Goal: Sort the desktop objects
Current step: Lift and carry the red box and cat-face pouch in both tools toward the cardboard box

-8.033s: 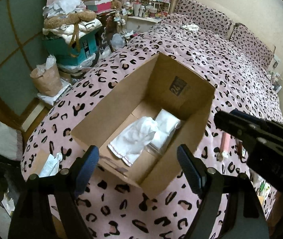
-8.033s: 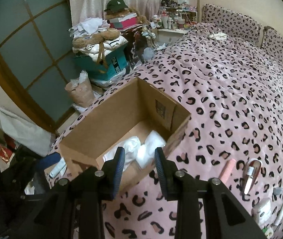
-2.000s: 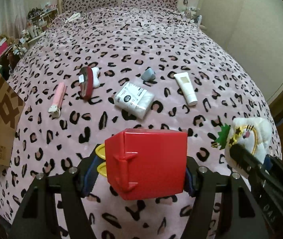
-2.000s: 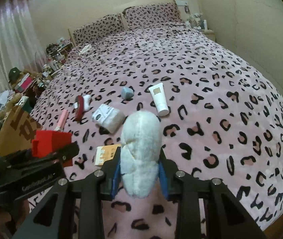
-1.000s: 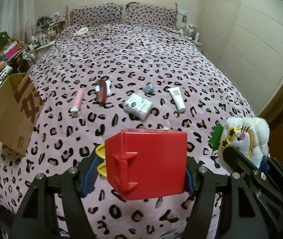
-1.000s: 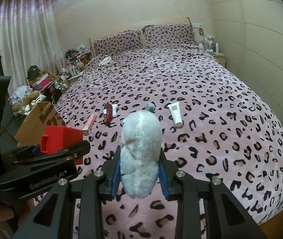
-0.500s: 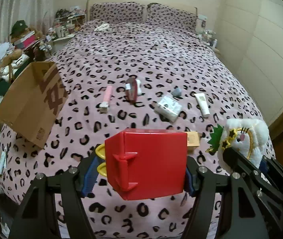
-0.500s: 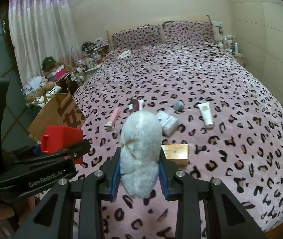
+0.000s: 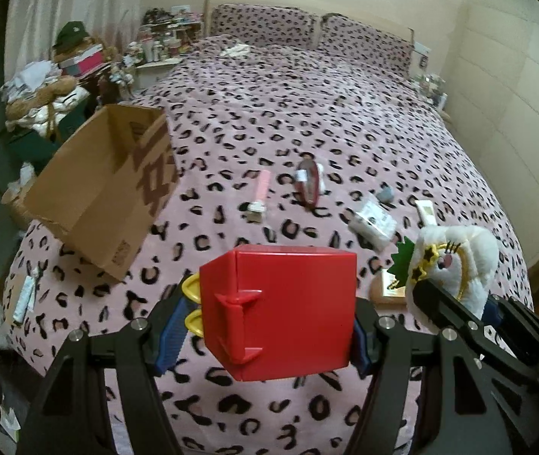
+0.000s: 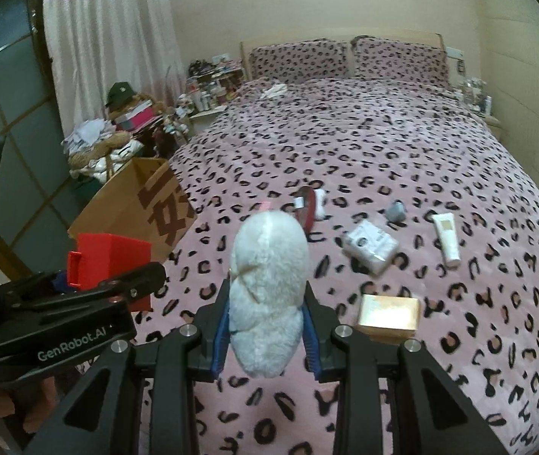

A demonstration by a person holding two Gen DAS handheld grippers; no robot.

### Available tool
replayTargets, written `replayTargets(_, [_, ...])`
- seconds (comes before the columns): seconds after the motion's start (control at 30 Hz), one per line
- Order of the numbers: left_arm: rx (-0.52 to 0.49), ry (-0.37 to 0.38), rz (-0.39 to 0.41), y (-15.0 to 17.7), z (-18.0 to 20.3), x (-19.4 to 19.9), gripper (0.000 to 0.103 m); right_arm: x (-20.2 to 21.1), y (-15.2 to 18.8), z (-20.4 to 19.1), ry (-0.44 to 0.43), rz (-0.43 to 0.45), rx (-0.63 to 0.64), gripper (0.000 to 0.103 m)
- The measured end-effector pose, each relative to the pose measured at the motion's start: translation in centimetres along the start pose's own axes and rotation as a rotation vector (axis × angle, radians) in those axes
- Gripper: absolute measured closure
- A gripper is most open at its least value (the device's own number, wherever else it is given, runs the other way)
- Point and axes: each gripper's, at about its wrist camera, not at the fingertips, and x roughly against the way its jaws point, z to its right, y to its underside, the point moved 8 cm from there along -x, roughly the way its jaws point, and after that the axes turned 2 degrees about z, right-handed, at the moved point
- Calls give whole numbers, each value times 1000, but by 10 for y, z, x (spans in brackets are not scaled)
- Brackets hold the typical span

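Note:
My left gripper (image 9: 269, 326) is shut on a red plastic box (image 9: 281, 311) with yellow tabs on its left side, held above the leopard-print bed (image 9: 307, 113). My right gripper (image 10: 267, 322) is shut on a white plush toy (image 10: 267, 288); in the left wrist view the plush toy (image 9: 455, 261) shows a face with star glasses. An open cardboard box (image 9: 106, 185) sits at the bed's left edge. On the cover lie a pink tube (image 9: 260, 193), a dark red case (image 9: 307, 185), a white packet (image 9: 372, 222), a cream tube (image 10: 447, 239) and an orange box (image 10: 389, 316).
A small grey object (image 10: 396, 210) lies near the cream tube. Piles of clothes and boxes (image 9: 53, 76) stand left of the bed beside a cluttered shelf (image 9: 159, 45). Pillows (image 9: 307, 26) line the headboard. A wall (image 9: 516, 94) runs along the right.
Both grippers have swung left with their loads still held. The cardboard box has come further into view and now shows its open inside; the items on the bed have shifted right in the views.

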Motion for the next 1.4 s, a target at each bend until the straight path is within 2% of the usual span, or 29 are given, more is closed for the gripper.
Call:
replayTargets(0.83, [157,-120,-3,-6,-105,-1,34,-47,-28,-98,-140,-29,144,70])
replayTargets(1.4, [210,-161,-3,-12,-153,-6,34,-75,-32,-139,-180,-54,194,70])
